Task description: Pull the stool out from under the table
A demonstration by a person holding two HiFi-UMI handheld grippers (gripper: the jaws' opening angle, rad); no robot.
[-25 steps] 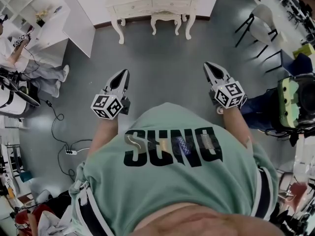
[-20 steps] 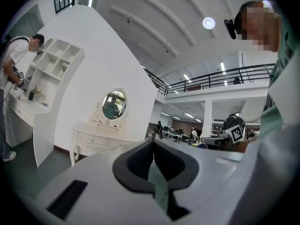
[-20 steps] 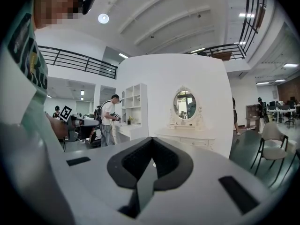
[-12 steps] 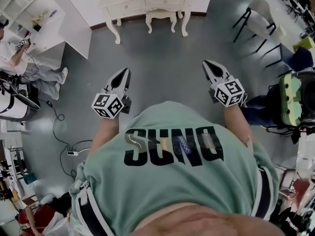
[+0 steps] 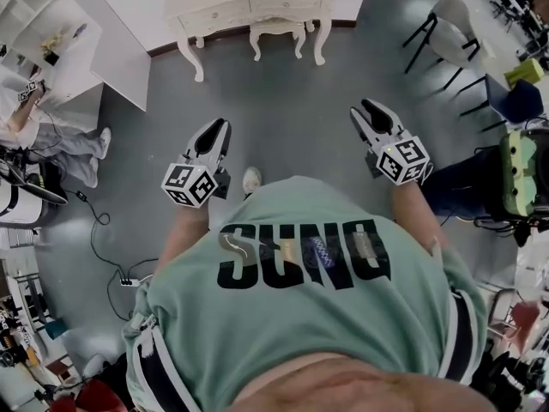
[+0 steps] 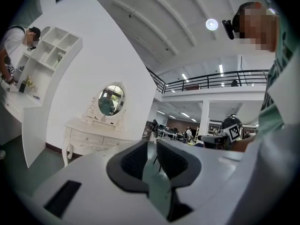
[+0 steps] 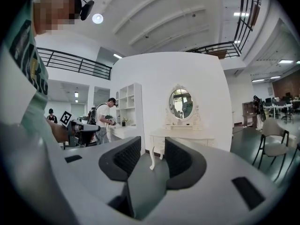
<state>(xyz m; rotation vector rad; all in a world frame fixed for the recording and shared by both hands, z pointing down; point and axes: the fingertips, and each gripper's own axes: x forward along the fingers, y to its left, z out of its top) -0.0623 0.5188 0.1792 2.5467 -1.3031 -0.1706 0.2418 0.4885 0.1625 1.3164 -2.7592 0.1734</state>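
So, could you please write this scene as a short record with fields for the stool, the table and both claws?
Stool: small white stool with curved legs, partly under the table, not pulled out
Table: white dressing table with drawers, against the wall
Left claw: empty, jaws slightly apart, just been opening, well short of the stool
Right claw: empty, jaws wider apart, just been opening, also short of the stool

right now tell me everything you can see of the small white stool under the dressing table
The small white stool has a rectangular seat, a carved apron and curved legs, seemingly painted wood. It stands upright on the grey floor, tucked partly under the cream dressing table, between its front legs. Only the floor visibly touches it.
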